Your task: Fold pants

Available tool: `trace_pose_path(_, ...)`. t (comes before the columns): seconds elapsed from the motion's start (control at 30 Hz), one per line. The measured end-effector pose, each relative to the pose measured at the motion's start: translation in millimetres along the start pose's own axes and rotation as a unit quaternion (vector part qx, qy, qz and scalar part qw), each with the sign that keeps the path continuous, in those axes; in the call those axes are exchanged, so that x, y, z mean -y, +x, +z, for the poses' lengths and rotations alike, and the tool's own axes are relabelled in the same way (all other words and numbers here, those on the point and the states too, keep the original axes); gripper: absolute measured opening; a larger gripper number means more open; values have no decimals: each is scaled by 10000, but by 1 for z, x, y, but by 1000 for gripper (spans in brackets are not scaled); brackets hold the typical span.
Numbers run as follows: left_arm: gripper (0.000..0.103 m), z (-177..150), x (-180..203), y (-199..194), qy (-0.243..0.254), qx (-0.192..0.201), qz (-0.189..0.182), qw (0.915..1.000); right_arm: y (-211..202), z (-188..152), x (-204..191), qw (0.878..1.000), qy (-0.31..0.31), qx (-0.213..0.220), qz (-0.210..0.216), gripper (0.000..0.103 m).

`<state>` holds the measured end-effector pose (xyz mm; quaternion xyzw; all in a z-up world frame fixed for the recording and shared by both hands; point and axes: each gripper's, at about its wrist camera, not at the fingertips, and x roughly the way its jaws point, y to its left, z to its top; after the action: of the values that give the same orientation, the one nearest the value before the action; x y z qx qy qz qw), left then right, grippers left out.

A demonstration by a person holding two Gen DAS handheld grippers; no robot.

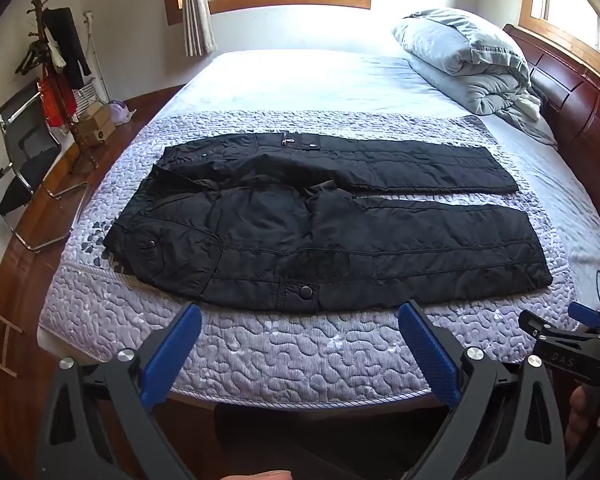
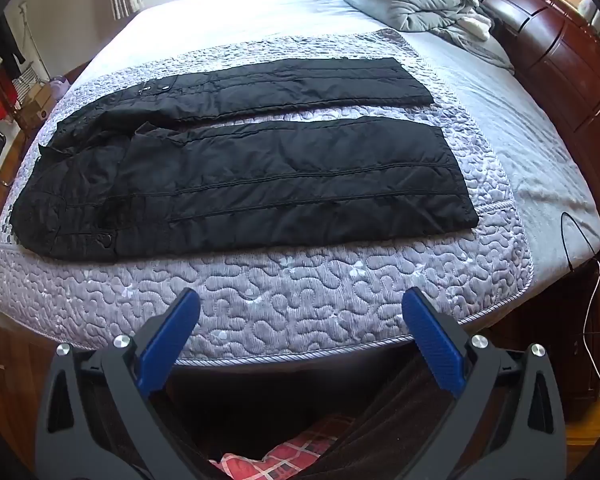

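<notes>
Black quilted pants [image 1: 324, 216] lie flat across the quilt [image 1: 300, 344] near the bed's front edge, waist toward the left edge, both legs running toward the right with a narrow strip of quilt showing between them. No fold looks begun.

The padded, slick-looking fabric is the likely trouble: a pinch may catch only the top layer, so the near leg would peel apart rather than lift whole, or the cloth may slide from the pads mid-fold. The waist end is rumpled, and folding over those creases could leave the halves misaligned. Dragging the near leg could also pull it off the front edge.

Left gripper [image 1: 300, 312] hangs just short of the front edge, its jaws spread wide, holding and touching nothing. Right gripper [image 2: 300, 300] is likewise wide and empty, hovering before the front edge toward the cuffs.
</notes>
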<state>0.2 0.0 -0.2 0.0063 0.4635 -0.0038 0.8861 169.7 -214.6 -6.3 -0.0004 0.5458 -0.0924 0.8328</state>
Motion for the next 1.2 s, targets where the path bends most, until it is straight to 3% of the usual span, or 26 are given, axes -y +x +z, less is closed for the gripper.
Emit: trace_pose_path(1.2, 99, 1, 0, -6, 78, 131, 156, 9998, -20, 6, 14, 9992, 205, 333, 121, 101)
